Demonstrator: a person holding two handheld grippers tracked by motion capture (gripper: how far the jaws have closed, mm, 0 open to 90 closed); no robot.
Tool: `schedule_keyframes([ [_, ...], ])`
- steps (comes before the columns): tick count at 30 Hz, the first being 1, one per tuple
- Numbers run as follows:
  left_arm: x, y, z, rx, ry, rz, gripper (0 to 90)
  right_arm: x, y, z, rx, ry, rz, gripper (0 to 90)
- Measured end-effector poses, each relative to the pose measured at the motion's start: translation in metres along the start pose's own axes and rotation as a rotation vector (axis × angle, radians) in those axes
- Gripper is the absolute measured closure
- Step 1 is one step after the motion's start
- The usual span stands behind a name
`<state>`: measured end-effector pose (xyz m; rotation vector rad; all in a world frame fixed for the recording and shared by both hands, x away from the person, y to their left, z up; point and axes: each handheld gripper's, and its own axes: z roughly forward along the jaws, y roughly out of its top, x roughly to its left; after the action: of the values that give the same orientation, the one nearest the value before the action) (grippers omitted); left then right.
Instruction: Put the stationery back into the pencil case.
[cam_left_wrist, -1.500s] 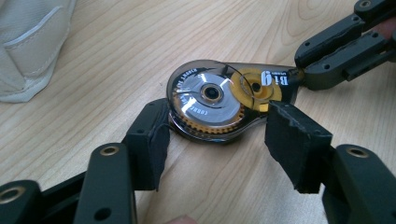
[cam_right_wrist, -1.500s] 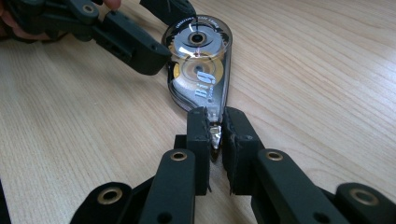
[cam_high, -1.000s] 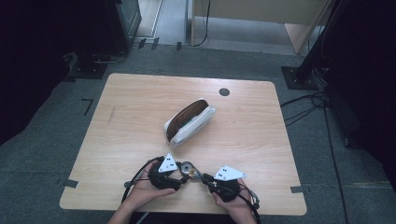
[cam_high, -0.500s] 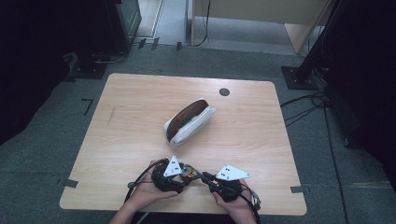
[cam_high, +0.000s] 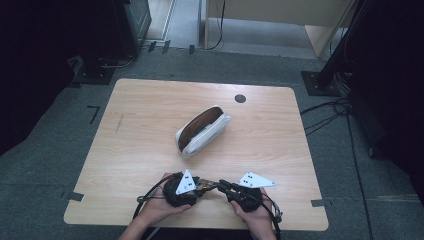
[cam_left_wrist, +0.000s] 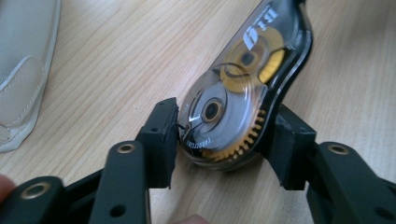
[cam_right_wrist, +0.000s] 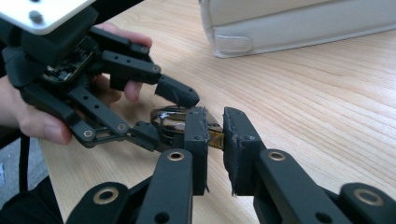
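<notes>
tape dispenser (cam_left_wrist: 238, 98) between left claw (cam_left_wrist: 224, 140) pads

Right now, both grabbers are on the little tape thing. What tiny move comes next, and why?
Probably the right gripper lets go. It pinches the thin end of the tape dispenser, while the left gripper has just been closing around the round end, its pads at both edges. Once the left one grips firmly, two holds aren't needed, and it could carry the dispenser to the open pouch.

I am showing bare forearms and hands, working a left gripper (cam_high: 202, 185) of matte black linked jaws with brass-ringed pivots, exposed circuitry, a trailing black cable, and a right gripper (cam_high: 224, 185) wearing a pale grey three-cornered plate dotted with screws.
</notes>
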<state>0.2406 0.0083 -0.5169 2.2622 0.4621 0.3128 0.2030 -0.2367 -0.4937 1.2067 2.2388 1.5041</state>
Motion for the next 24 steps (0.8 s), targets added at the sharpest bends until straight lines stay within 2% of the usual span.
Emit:
schedule_keyframes([
  [5, 0.001, -0.001, -0.003, -0.016, -0.004, 0.004, 60.6, -0.011, -0.002, 0.002, -0.005, 0.016, 0.067, 75.1],
  [9, -0.003, -0.001, -0.004, -0.025, -0.001, 0.039, 66.1, -0.02, -0.003, 0.004, -0.001, 0.034, 0.117, 72.3],
  [14, -0.008, 0.001, -0.004, -0.018, -0.057, 0.069, 74.2, -0.034, -0.005, 0.005, -0.013, 0.059, 0.191, 69.8],
  [17, -0.007, 0.002, -0.004, -0.02, -0.07, 0.069, 74.5, -0.039, -0.007, 0.006, -0.003, 0.053, 0.2, 67.0],
  [19, -0.007, 0.002, -0.005, -0.024, -0.078, 0.061, 74.6, -0.041, -0.008, 0.006, -0.009, 0.054, 0.203, 60.7],
  [23, -0.004, 0.002, -0.006, -0.018, -0.074, 0.041, 74.7, -0.046, -0.007, 0.002, -0.029, 0.014, 0.197, 51.6],
  [24, -0.003, 0.002, -0.007, -0.019, -0.076, 0.034, 74.6, -0.048, -0.007, -0.001, -0.031, -0.013, 0.189, 49.0],
])
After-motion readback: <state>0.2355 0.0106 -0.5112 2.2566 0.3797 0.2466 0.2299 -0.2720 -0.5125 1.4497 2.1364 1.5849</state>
